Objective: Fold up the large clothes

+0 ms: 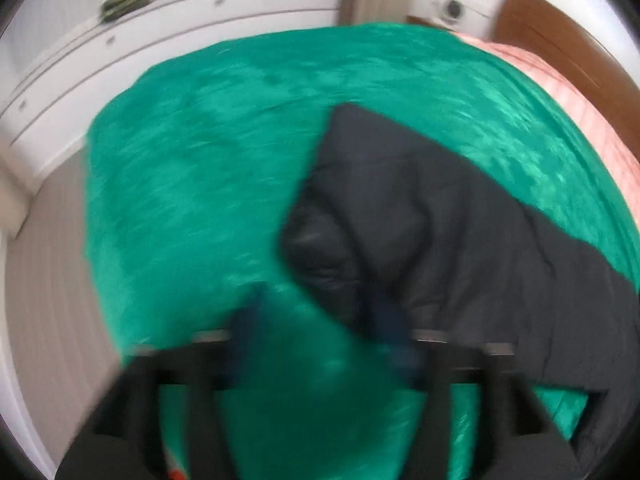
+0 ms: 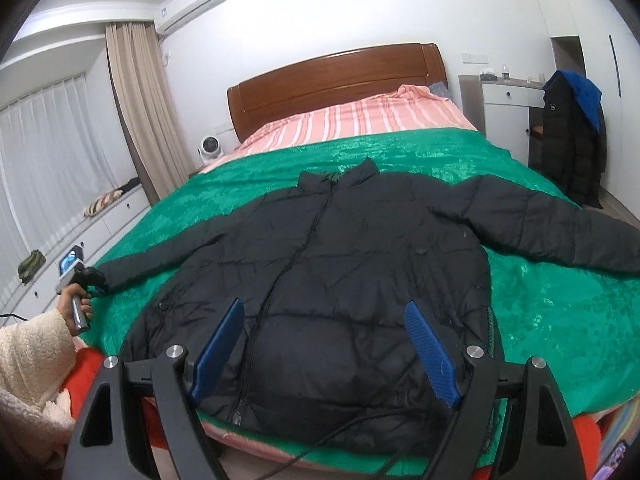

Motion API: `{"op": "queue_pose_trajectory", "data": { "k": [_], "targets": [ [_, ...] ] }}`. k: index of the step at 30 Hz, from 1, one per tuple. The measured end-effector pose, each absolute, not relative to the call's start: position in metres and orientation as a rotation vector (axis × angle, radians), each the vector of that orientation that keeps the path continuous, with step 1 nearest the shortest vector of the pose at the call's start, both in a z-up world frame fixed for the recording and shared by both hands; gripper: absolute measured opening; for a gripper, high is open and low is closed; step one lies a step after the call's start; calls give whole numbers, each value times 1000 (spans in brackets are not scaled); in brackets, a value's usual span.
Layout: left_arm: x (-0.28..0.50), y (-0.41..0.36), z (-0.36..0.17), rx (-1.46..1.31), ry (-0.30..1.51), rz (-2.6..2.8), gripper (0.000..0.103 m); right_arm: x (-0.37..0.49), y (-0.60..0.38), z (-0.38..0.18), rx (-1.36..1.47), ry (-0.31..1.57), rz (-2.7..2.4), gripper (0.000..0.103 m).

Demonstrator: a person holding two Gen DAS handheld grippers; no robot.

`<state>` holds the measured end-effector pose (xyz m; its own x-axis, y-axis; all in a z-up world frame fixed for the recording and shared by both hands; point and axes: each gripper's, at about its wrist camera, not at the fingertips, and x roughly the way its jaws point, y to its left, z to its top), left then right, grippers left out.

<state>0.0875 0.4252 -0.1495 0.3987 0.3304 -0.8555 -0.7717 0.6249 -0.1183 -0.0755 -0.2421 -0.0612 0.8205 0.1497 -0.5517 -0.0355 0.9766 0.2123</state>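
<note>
Jacket: I see the jacket (image 2: 340, 280) spread face-up on the green cover (image 2: 560, 320), sleeves out.
Fingers: my right gripper (image 2: 324, 344) hangs released above the hem; my left gripper (image 1: 320, 340), by the left cuff, looks released too, holding nothing.
Risk: slick, puffy quilting may slide or spring back.
Texture: cover crushed, shiny.

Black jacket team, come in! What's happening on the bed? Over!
Left gripper open at sleeve cuff. Right gripper open, empty. Black jacket flat on green blanket, unfolded. Nothing blocking.
</note>
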Motion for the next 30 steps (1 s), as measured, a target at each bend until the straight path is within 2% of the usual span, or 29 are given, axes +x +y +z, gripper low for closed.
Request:
{"op": "queue_pose_trajectory", "data": {
  "k": [1, 3, 6, 11, 16, 20, 23, 27, 28, 29, 30],
  "targets": [
    [77, 429, -144, -587, 885, 745, 87, -77, -243, -62, 185, 605, 86, 88],
    [56, 431, -132, -613, 843, 720, 87, -78, -249, -62, 167, 606, 37, 93],
    [36, 415, -112, -596, 821, 636, 87, -76, -263, -62, 179, 603, -7, 93],
    [24, 325, -82, -393, 823, 271, 87, -67, -279, -67, 210, 629, -38, 93],
    [-5, 232, -89, -225, 911, -94, 87, -62, -266, -66, 255, 687, 113, 93],
    [-39, 192, -107, -60, 973, -266, 87, -60, -193, -77, 56, 766, 383, 93],
    [-56, 177, -120, 47, 1015, -284, 87, -60, -106, -104, -254, 810, 636, 93],
    [-64, 173, -123, 89, 1017, -281, 87, -73, -22, -150, -693, 657, 770, 91],
    [-67, 175, -122, 90, 1012, -273, 87, -72, -9, -163, -782, 631, 770, 87],
    [-70, 177, -122, 78, 1011, -271, 87, -69, -1, -174, -848, 614, 755, 77],
    [-71, 178, -122, 66, 1013, -272, 87, -63, 3, -180, -866, 619, 732, 46]
  ]
}}
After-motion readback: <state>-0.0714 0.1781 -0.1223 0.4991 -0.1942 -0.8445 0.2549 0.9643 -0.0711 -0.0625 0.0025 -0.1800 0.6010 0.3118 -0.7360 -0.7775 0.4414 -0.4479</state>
